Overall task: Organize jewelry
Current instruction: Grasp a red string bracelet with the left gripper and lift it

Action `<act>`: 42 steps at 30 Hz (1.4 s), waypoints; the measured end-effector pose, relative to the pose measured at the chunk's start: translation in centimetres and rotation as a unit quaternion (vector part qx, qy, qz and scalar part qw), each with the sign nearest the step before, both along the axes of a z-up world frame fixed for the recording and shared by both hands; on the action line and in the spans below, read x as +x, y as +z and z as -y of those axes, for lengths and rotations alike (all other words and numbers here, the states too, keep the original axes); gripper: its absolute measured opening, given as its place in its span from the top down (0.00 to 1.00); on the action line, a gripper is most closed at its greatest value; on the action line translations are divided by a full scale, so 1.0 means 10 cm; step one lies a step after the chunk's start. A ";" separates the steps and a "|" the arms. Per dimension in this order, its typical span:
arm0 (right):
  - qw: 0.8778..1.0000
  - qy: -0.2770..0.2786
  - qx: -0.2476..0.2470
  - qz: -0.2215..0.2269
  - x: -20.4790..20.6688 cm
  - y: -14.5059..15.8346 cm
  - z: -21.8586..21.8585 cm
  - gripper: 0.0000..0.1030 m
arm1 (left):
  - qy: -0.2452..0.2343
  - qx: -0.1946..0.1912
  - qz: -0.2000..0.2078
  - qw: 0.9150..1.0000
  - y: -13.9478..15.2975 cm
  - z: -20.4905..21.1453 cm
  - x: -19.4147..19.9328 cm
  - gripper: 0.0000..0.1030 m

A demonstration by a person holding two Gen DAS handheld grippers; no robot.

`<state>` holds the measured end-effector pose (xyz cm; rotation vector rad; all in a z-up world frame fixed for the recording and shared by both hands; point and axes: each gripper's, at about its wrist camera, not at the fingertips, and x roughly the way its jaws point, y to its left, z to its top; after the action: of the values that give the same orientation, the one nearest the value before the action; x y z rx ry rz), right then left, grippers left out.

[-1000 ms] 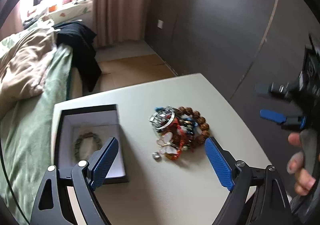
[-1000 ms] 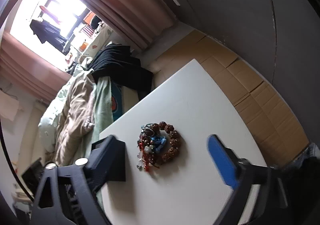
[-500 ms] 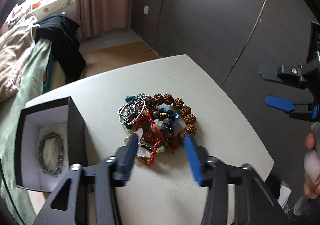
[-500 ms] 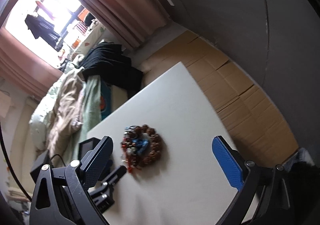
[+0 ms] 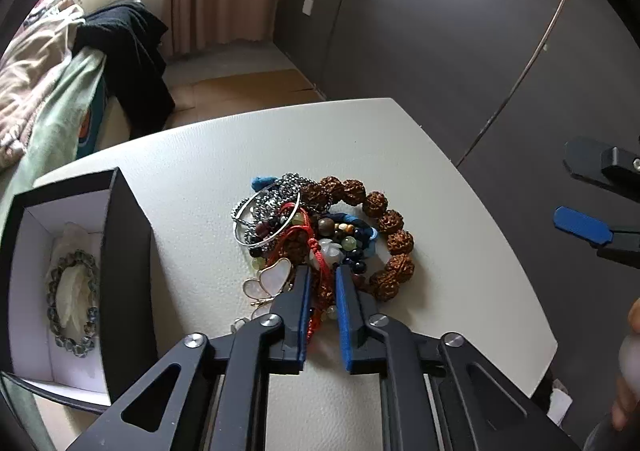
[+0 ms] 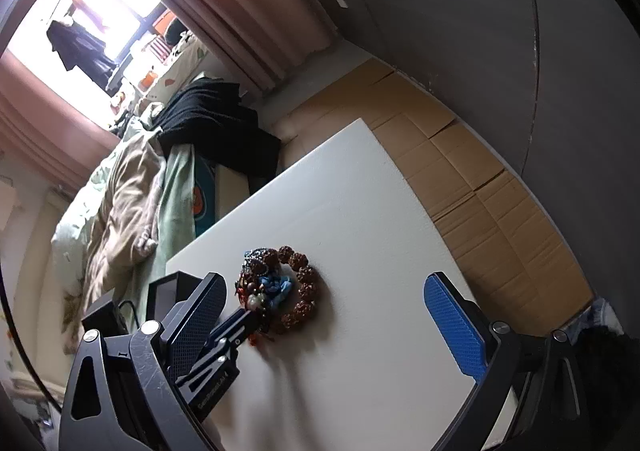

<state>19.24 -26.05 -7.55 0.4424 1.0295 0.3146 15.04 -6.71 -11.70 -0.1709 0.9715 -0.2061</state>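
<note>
A tangled jewelry pile (image 5: 320, 227) lies mid-table: a brown seed-bead bracelet (image 5: 390, 221), silver bangles (image 5: 260, 219), a white butterfly pendant (image 5: 272, 279) and a red cord bracelet (image 5: 320, 251). My left gripper (image 5: 322, 271) reaches into the pile's near edge. Its jaws are closing, narrow, with the red cord pinched between the blue pads. In the right wrist view, the left gripper (image 6: 244, 317) touches the pile (image 6: 280, 287). My right gripper (image 6: 320, 283) stands wide open above the table with nothing in it, and it also shows at the right edge as the right gripper (image 5: 576, 195).
An open black box (image 5: 128, 259) with a white lining holds a grey bead bracelet (image 5: 72, 303) at the table's left. The white table (image 5: 240, 147) ends close behind the pile. A bed (image 6: 120, 191) with a black garment lies beyond, and flattened cardboard (image 6: 480, 179) covers the floor beside dark wall panels.
My left gripper came down and forward into the pile, and its jaws went from wide apart to nearly together around the red cord. The right gripper stayed about where it was, open.
</note>
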 end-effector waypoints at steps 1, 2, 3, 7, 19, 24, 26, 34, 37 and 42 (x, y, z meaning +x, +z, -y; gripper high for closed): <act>1.000 0.001 -0.001 -0.001 0.00 -0.01 -0.01 0.03 | 0.002 -0.004 -0.004 1.000 -0.01 -0.01 0.00 0.95; 1.000 0.002 0.001 -0.002 0.00 -0.01 -0.02 0.03 | 0.003 -0.006 -0.008 1.000 -0.01 -0.01 0.02 0.98; 1.000 0.000 0.005 -0.001 -0.01 -0.02 -0.03 0.03 | 0.003 -0.009 -0.008 1.000 -0.01 -0.02 0.01 0.98; 1.000 0.017 0.019 -0.007 0.00 -0.08 -0.15 0.03 | 0.011 -0.020 0.011 1.000 0.08 -0.09 -0.05 0.99; 0.997 0.055 0.049 -0.023 0.04 -0.19 -0.36 0.29 | 0.021 -0.069 0.057 0.996 0.46 -0.37 -0.22 0.99; 0.994 0.073 0.074 -0.041 0.08 -0.30 -0.53 0.42 | 0.030 -0.089 0.065 0.993 0.55 -0.52 -0.26 0.99; 0.992 0.082 0.079 -0.050 0.09 -0.35 -0.60 0.47 | 0.032 -0.096 0.067 0.993 0.58 -0.58 -0.27 0.99; 0.991 0.095 0.067 -0.070 0.14 -0.51 -0.88 0.54 | 0.021 -0.178 0.040 0.983 0.50 -0.76 -0.27 0.99; 0.991 0.092 0.063 -0.072 0.14 -0.52 -0.90 0.54 | 0.009 -0.197 0.017 0.980 0.40 -0.72 -0.23 0.99; 0.994 0.077 0.041 -0.064 0.14 -0.48 -0.82 0.54 | 0.021 -0.080 -0.022 0.996 0.21 -0.56 -0.18 0.99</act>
<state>20.62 -17.82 -12.39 0.4628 1.1821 0.4718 13.26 -1.10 -9.59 -0.3442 0.9938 -0.2420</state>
